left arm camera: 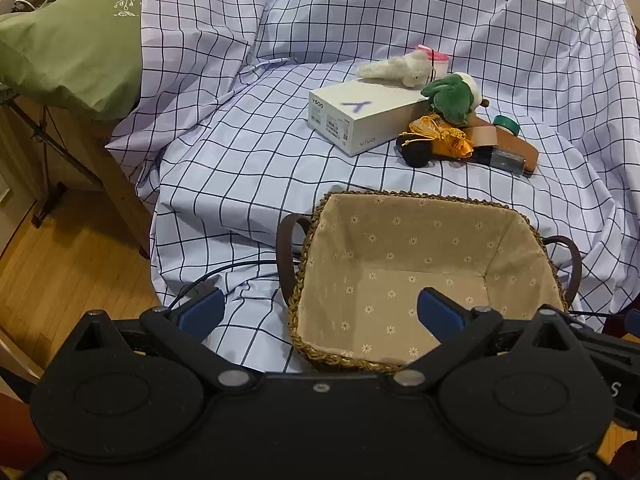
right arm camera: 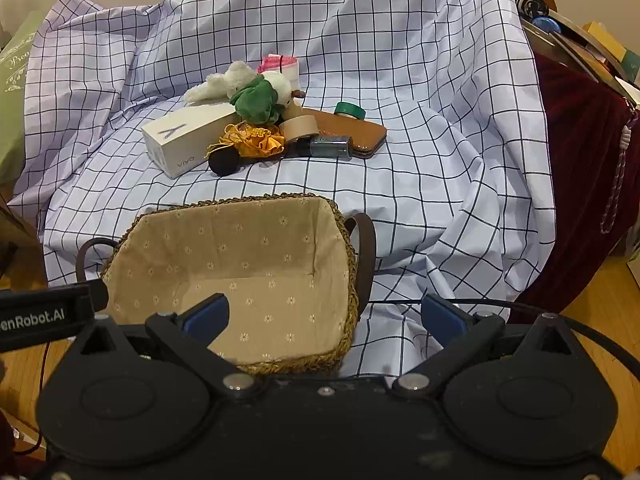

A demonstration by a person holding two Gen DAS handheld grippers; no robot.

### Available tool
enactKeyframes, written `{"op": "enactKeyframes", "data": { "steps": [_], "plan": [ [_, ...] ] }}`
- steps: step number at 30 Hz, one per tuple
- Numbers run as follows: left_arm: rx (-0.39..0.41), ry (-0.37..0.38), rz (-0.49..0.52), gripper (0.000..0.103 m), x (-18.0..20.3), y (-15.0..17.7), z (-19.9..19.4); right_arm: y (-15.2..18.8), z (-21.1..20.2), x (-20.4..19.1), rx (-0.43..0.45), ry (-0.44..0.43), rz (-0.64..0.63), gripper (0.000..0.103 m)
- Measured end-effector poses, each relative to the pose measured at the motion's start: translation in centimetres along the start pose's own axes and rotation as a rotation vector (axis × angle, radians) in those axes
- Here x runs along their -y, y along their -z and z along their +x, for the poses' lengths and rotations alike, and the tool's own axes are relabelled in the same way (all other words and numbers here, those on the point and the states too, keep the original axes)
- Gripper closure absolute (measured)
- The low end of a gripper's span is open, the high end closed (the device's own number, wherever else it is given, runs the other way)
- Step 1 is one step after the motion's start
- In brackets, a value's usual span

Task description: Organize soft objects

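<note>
A white plush toy is laid across the far end of a white phone box, with its long axis from about 9 to 3 o'clock in the left wrist view. Just beside it, at 3 o'clock, a green plush toy is leaned on the box corner. An orange fabric pouch and a black pom-pom are seen below them, touching a tape roll and a brown leather case.

All is placed on a checked cloth, wrinkled and raised at the back. At 6 o'clock from the pile a lined wicker basket is set, with bare cloth between them. Wooden floor is visible at the cloth's left edge.

The left gripper and the right gripper are held with fingers wide apart, holding nothing.
</note>
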State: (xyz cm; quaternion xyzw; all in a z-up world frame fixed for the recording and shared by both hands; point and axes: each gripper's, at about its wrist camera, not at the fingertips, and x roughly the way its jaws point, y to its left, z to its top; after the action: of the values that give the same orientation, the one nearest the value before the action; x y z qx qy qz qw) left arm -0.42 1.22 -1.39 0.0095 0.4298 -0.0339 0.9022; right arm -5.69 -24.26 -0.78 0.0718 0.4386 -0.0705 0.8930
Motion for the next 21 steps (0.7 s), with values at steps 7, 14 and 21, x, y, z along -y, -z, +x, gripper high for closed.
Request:
{"op": "enactKeyframes", "data": {
  "steps": [7,14,21],
  "plan": [
    [-0.004,-0.001,-0.004,0.003,-0.09,0.06,0.06,0.05,0.15,-0.05,-0.006,0.0,0.0,0.001],
    [-0.005,0.0,-0.004,0.003,-0.26,0.15,0.09,0.15,0.22,-0.14,-0.008,0.0,0.0,0.001],
    [-0.003,0.0,-0.004,0.003,-0.27,0.11,0.1,0.19,0.23,-0.16,-0.008,0.0,0.0,0.001]
  ]
}}
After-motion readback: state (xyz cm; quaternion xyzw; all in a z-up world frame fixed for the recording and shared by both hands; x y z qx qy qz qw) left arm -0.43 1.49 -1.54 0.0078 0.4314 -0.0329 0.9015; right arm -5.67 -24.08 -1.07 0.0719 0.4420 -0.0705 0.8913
